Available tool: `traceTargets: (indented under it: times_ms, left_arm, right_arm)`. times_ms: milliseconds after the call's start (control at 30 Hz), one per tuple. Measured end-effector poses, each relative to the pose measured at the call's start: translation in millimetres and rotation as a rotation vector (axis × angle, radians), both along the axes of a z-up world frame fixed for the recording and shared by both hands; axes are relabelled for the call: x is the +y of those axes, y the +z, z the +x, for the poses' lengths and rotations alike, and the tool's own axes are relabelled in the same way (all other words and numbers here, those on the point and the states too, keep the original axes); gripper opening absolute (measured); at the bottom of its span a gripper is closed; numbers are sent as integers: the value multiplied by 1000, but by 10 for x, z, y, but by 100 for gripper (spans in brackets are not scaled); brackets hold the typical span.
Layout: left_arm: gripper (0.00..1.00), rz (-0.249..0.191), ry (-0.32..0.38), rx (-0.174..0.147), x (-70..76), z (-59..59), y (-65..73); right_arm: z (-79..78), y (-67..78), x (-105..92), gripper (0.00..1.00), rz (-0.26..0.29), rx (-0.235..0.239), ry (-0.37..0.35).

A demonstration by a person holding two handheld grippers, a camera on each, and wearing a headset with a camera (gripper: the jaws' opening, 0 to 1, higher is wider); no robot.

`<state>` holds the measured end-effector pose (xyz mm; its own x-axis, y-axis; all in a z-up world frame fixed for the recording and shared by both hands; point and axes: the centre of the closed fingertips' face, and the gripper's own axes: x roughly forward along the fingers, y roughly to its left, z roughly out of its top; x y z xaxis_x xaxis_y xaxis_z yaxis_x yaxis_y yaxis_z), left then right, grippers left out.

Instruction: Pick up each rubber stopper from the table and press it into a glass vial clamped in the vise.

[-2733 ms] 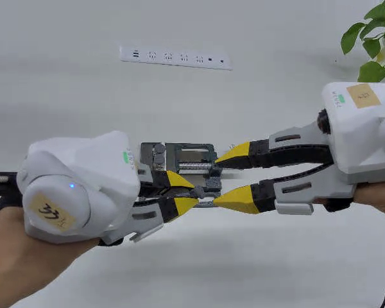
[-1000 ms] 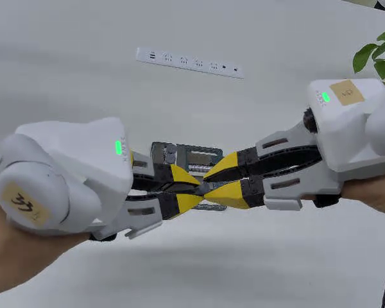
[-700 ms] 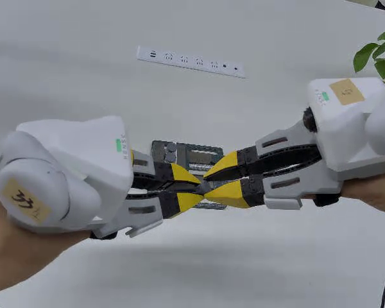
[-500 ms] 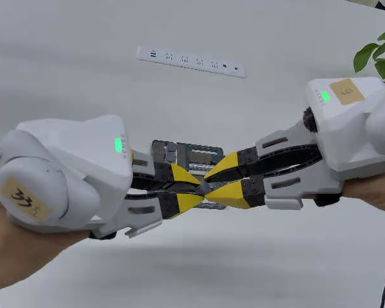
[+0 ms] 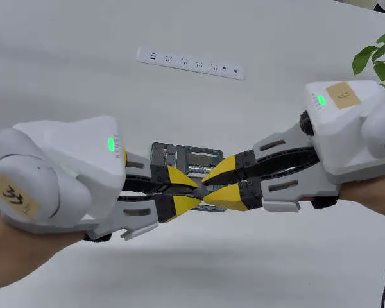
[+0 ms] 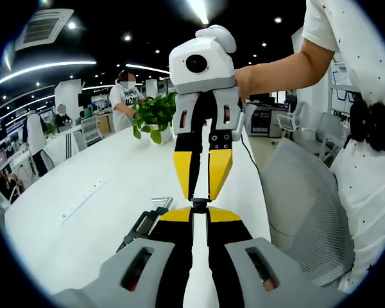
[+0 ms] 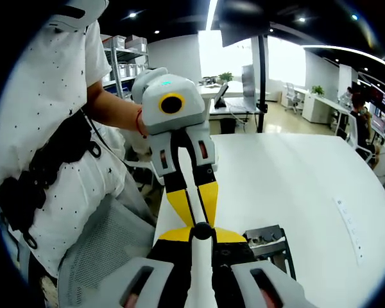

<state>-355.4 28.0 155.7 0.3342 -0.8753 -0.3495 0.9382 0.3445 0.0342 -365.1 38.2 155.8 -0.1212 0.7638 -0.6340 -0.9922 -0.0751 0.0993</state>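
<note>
Well, the left tongs (image 5: pixel 194 192) and right tongs (image 5: pixel 209 190), both narrow, meet tip to tip above the vise (image 5: pixel 192 156), pinching the stopper (image 7: pixel 202 231) between them. One should squeeze tight before the other lets go.

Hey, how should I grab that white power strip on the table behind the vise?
Pinch the power strip across its narrow width, near mid-length, coming straight down from above. It lies flat on the table, long and slim, so its two long edges likely suit the jaws best.
</note>
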Motion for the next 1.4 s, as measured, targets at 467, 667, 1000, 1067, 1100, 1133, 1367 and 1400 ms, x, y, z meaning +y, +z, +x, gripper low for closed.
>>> traceTargets:
  times_ms: [467, 667, 1000, 1067, 1100, 1133, 1367, 1400]
  left_arm:
    - [8, 1, 18, -3, 50, 27, -85]
    - [15, 12, 38, -5, 93, 33, -145]
    - [26, 16, 132, 28, 376, 130, -306]
    - [29, 17, 152, 28, 453, 164, -361]
    - [30, 17, 161, 31, 480, 176, -375]
    - [32, 14, 169, 34, 517, 189, -391]
    - [42, 22, 222, 52, 732, 285, -528]
    - [44, 18, 225, 55, 751, 293, -542]
  right_arm:
    - [36, -74, 48, 5, -20, 18, -20]
    - [70, -96, 64, 5, -38, 21, -22]
    - [287, -166, 90, 5, -84, 3, -92]
    - [333, -200, 108, 5, -98, -3, -102]
    - [353, -217, 114, 5, -105, -4, -107]
    - [383, -243, 126, 5, -116, -4, -114]
    - [582, -402, 212, 5, -183, -7, -154]
    - [605, -423, 221, 5, -193, -9, -156]
